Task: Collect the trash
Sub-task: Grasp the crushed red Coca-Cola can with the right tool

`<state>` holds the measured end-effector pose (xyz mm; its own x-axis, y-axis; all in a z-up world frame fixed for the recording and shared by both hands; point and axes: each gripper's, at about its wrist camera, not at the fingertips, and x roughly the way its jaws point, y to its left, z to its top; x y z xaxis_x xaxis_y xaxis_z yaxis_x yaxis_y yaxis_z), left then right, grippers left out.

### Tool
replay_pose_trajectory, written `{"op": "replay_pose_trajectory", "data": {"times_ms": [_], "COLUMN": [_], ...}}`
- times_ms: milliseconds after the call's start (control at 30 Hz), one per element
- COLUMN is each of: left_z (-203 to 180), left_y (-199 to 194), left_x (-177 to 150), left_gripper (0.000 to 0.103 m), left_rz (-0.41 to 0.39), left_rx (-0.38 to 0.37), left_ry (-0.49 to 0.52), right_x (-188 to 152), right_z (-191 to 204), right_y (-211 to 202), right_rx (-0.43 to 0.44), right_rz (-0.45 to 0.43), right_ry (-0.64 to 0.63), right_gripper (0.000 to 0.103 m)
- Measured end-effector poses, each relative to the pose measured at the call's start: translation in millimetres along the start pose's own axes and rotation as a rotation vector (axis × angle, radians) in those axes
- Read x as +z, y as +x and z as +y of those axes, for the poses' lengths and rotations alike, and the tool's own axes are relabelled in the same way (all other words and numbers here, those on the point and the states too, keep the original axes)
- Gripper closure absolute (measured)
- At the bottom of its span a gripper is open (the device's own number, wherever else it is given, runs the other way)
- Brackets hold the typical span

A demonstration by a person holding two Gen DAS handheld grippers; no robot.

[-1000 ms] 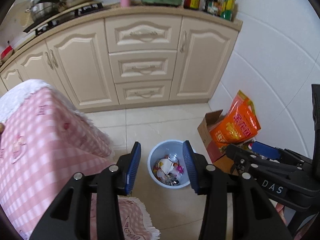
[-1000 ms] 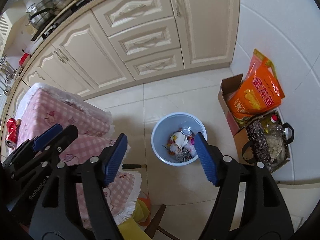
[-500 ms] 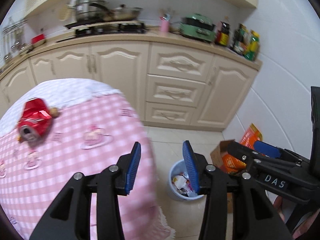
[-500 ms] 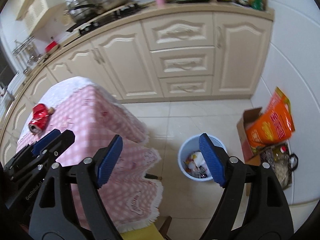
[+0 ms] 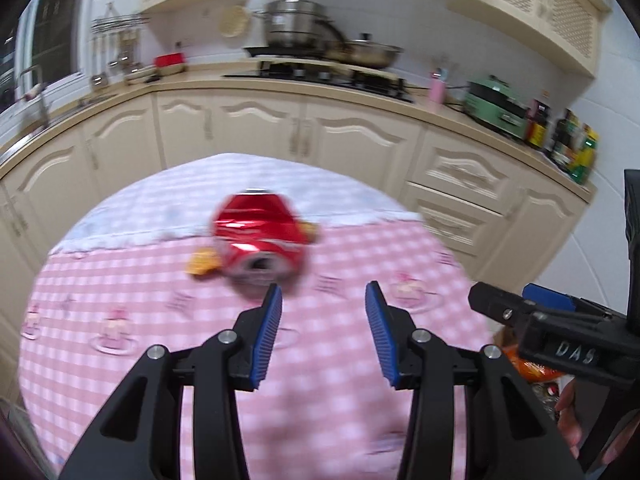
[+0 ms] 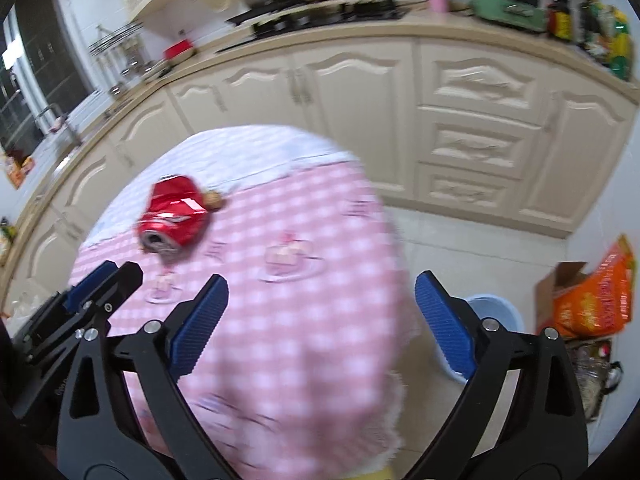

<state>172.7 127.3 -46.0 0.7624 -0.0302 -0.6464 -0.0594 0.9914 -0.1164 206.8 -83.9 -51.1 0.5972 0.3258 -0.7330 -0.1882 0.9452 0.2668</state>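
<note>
Motion blur smears both views; the scraps [image 5: 205, 265] touching the can [image 5: 258, 236] are unreadable, and the bin [image 6: 494, 322] is half hidden. Left hand-held gripper [image 5: 323, 330] tilts down, jaws part-open, empty. The crushed red can lies sideways on the pink-checked surface [image 5: 120, 288]. Right hand-held gripper [image 6: 320, 320] has just been opening, wide, empty.

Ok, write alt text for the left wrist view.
A crushed red can lies on its side on a pink checked tablecloth, just beyond the open, empty left gripper. Cream kitchen cabinets and a stove with pots fill the blurred background; the right gripper shows at the right edge.
</note>
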Motion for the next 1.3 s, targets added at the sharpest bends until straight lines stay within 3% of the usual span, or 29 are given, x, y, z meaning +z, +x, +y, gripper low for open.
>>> {"op": "replay_pose_trajectory", "data": {"times_ms": [233,400,700,800,867,900,933,1033,1300], "left_z": [82.2,119.9,158.1,162.9,163.8,164.2,164.2,161.7,147.2], "left_y": [11.1,24.3,50.7,58.4,62.5,64.4,65.1,68.5,73.1], "left_x": [9.6,12.5,12.6,12.5,13.1,14.1,14.7,18.7,31.6], "left_gripper": [0.054,0.05,0.049,0.049,0.049,0.049,0.049,0.049,0.049], "left_rz": [0.015,0.039,0.103,0.121,0.131,0.136,0.137,0.143,0.158], "left_rx": [0.084,0.105,0.069,0.06,0.047,0.039,0.035,0.015,-0.012], "left_ry": [-0.062,-0.096,-0.147,-0.153,-0.153,-0.151,-0.15,-0.137,-0.077], "right_x": [25.3,40.4,55.9,57.3,60.3,61.5,63.8,65.4,67.6], "right_z": [72.6,109.0,138.8,137.1,136.8,135.8,134.0,131.8,124.4], "right_y": [55.9,101.9,149.7,151.0,147.1,145.0,142.8,132.8,112.7], "right_rx": [0.055,0.063,0.093,0.12,0.108,0.117,0.153,0.201,0.283], "right_rz": [0.078,0.154,0.23,0.212,0.178,0.168,0.161,0.139,0.125], "right_ry": [-0.081,-0.109,-0.097,-0.067,-0.065,-0.061,-0.048,-0.046,-0.039], "right_gripper": [0.009,0.009,0.008,0.008,0.031,0.058,0.07,0.083,0.092]}}
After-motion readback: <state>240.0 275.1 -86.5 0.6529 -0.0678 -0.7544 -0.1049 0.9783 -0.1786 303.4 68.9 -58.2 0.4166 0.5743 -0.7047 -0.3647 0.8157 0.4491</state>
